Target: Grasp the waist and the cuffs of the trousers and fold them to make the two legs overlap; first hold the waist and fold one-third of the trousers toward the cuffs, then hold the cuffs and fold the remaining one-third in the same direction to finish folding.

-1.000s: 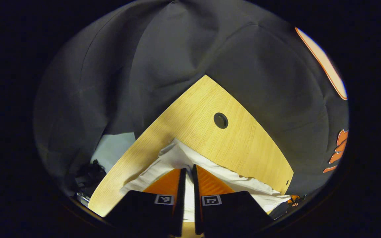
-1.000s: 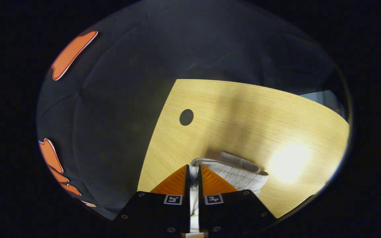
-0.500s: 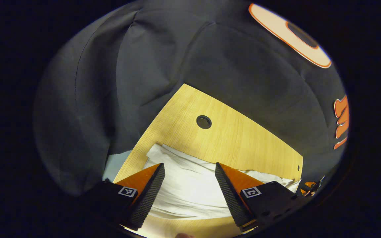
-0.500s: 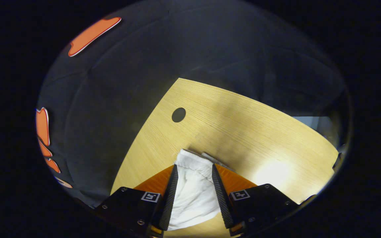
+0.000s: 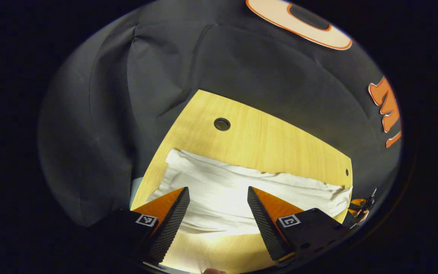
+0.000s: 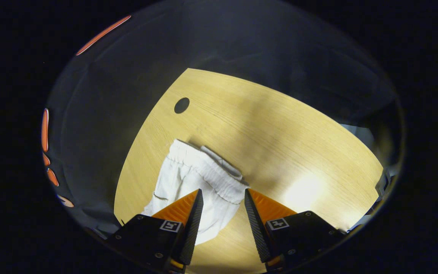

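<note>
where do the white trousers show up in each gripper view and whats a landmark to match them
left gripper view: the trousers lie as a long band across the lower middle of the table, just beyond the open fingers.
right gripper view: the waist end sits lower left of centre.
Shared landmark: the round hole in the tabletop.

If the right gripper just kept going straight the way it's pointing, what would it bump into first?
Most likely the white trousers: their gathered waistband lies right ahead of the open right gripper, on the wooden table. How far above the cloth it hangs is hard to judge.
</note>
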Available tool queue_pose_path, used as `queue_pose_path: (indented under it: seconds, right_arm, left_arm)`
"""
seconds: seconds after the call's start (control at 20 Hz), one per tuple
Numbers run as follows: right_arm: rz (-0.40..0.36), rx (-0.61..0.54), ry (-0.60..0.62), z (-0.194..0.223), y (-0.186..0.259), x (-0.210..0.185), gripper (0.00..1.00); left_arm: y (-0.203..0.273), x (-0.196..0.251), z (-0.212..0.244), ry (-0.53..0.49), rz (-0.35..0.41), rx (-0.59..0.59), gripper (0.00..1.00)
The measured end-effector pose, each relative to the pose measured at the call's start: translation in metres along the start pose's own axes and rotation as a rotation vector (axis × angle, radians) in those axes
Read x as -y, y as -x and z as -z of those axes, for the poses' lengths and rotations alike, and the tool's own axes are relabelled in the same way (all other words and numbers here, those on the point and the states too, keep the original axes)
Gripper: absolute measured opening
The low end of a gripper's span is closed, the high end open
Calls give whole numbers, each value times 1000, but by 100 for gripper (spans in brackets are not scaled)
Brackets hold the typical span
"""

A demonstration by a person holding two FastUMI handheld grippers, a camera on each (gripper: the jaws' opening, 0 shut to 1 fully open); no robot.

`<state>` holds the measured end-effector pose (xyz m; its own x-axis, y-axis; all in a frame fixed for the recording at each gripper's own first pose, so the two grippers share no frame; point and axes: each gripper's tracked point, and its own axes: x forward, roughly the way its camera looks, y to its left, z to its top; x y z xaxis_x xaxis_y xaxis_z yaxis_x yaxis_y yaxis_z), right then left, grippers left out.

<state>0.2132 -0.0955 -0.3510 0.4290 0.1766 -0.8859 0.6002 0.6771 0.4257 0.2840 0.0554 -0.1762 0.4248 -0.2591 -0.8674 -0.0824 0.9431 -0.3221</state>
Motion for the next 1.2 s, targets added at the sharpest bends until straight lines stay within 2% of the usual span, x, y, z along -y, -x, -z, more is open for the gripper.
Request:
queue_pose_path:
  seconds: [0.1, 0.2, 0.3, 0.5, 0.55, 0.8, 0.85, 0.9, 0.95, 1.0, 1.1, 1.15, 1.2]
  right_arm:
    - [4, -17, -1, 7, -3, 5, 67]
    - [6, -19, -14, 10, -6, 11, 66]
    - [9, -17, -24, 9, -13, 13, 66]
    - [-1, 10, -64, -2, -27, 7, 66]
    - [4, 13, -76, -3, -30, 6, 66]
    - [47, 2, -105, 0, -41, 11, 66]
    - [57, 0, -108, 1, -46, 11, 77]
    - [67, 3, -115, 1, -49, 11, 66]
    - [78, 6, -120, 3, -54, 13, 72]
    - [71, 18, -133, -1, -55, 9, 62]
    - [23, 18, -145, 5, -58, 1, 51]
    - [6, 27, -172, 4, -59, -1, 32]
    - [1, 53, -188, 3, -59, -1, 27]
  left_arm:
    - [6, 6, 10, -41, 3, -20, 100]
    - [12, 0, 20, -121, -49, -16, 100]
    - [12, 8, 34, -151, -50, -31, 100]
    - [30, 15, 61, -147, -37, -32, 100]
    - [34, 16, 68, -141, -34, -33, 97]
    - [46, 15, 98, -142, -33, -30, 100]
    - [47, 17, 104, -134, -30, -31, 100]
    - [47, 17, 106, -121, -27, -29, 97]
    - [45, 21, 110, -105, -21, -27, 97]
    - [45, 24, 113, -88, -13, -24, 97]
    - [47, 27, 123, -65, 5, -19, 100]
    - [45, 29, 126, -61, 15, -17, 100]
    - [44, 32, 130, -61, 21, -12, 99]
